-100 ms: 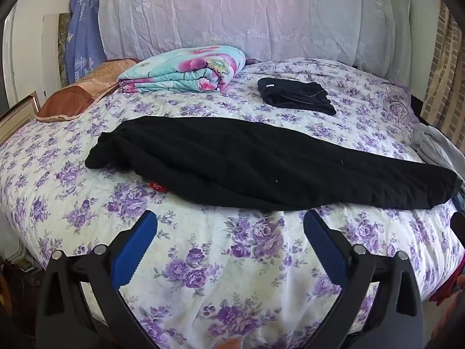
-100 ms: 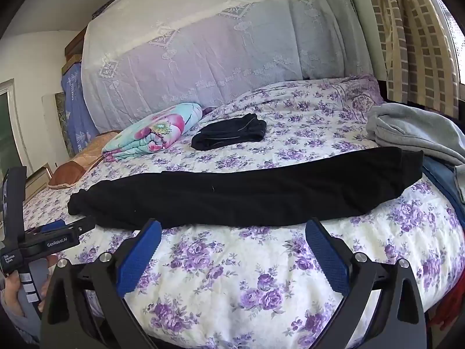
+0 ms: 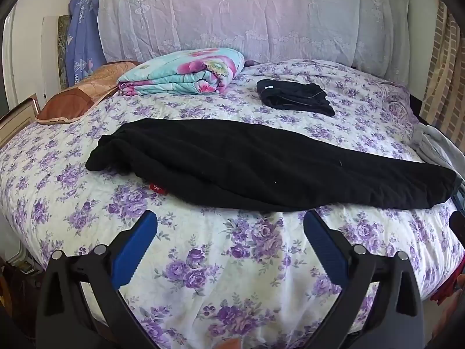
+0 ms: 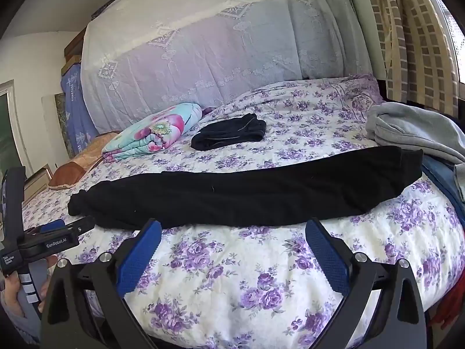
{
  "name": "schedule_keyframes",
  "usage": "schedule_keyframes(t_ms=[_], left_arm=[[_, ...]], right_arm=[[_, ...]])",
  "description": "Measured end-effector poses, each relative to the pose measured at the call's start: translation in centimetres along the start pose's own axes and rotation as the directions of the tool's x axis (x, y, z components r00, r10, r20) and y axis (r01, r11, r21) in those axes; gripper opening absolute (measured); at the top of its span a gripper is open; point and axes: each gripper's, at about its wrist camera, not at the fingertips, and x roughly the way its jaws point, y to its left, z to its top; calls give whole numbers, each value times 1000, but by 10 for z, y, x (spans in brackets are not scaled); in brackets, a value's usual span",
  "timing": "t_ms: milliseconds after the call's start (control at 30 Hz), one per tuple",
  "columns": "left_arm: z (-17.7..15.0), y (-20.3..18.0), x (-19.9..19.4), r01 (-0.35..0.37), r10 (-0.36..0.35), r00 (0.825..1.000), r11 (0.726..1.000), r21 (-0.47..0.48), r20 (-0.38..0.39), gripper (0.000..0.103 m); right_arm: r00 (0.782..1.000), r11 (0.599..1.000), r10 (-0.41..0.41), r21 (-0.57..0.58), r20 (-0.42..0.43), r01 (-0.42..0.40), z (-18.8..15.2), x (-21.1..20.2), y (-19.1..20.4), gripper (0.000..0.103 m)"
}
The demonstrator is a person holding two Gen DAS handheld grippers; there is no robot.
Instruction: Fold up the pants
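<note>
Black pants (image 3: 261, 163) lie folded lengthwise in a long strip across the floral bed, also in the right wrist view (image 4: 247, 192). A red tag (image 3: 158, 187) sticks out at their near left edge. My left gripper (image 3: 229, 229) is open and empty, just short of the pants' near edge. My right gripper (image 4: 232, 235) is open and empty, also just before the near edge. The left gripper body shows at the left of the right wrist view (image 4: 49, 238).
A folded black garment (image 3: 293, 97) and a folded floral quilt (image 3: 186, 71) lie farther back. A brown pillow (image 3: 78, 101) is at the left. Grey clothes (image 4: 415, 128) are piled at the bed's right edge. A covered headboard (image 3: 232, 20) stands behind.
</note>
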Motion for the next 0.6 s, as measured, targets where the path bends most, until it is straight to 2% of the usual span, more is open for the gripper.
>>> schedule_keyframes(t_ms=[133,167,300,600], left_arm=[[10,5,-2,0,0,1000,1000,-13,-6,98],[4,0,-5,-4,4,1000,1000,9,15,98],[0,-3,-9,-2,2,1000,1000,15,21,98],[1,-7,-7,-2,2,1000,1000,17,7,98]], right_arm=[[1000,1000,0,1,5,0,0,-1,0,100],[1000,1000,0,0,5,0,0,-1,0,100],[1000,1000,1,4,2,-1,0,0,0,100],[1000,1000,2,17,-7,-2,-3,0,-7,100]])
